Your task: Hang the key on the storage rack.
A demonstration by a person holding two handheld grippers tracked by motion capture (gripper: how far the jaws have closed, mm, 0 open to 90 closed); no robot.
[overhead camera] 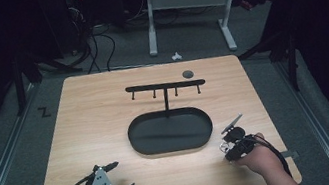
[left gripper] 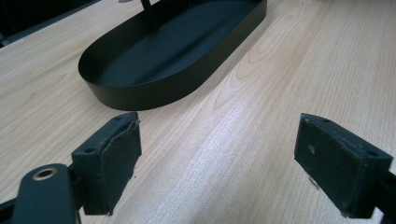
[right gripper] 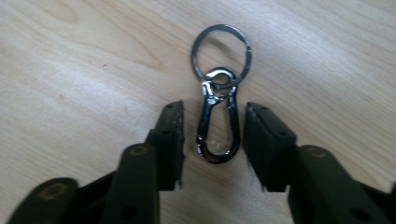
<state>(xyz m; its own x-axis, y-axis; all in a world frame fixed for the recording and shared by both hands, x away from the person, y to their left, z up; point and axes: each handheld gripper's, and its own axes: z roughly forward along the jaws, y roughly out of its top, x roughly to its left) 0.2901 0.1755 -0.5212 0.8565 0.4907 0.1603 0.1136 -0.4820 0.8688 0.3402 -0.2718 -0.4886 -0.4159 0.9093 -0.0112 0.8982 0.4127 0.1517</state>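
A silver carabiner clip (right gripper: pixel 217 126) joined to a round key ring (right gripper: pixel 221 53) lies flat on the wooden table. My right gripper (right gripper: pixel 214 116) points down over it, one jaw on each side of the clip with a small gap at both pads, so it stands open around it. In the high view the right gripper (overhead camera: pixel 230 148) is at the front right, beside the black oval tray (overhead camera: pixel 132 138). My left gripper (overhead camera: pixel 123 175) rests at the front left, jaws wide open and empty (left gripper: pixel 217 140), facing the tray (left gripper: pixel 154 88).
A black T-shaped rack with several small hooks (overhead camera: pixel 165 87) rises on a post from the tray's far side. A small grey disc (overhead camera: pixel 188 74) lies near the table's far edge. Bare wood (overhead camera: pixel 95 114) spreads left of the tray.
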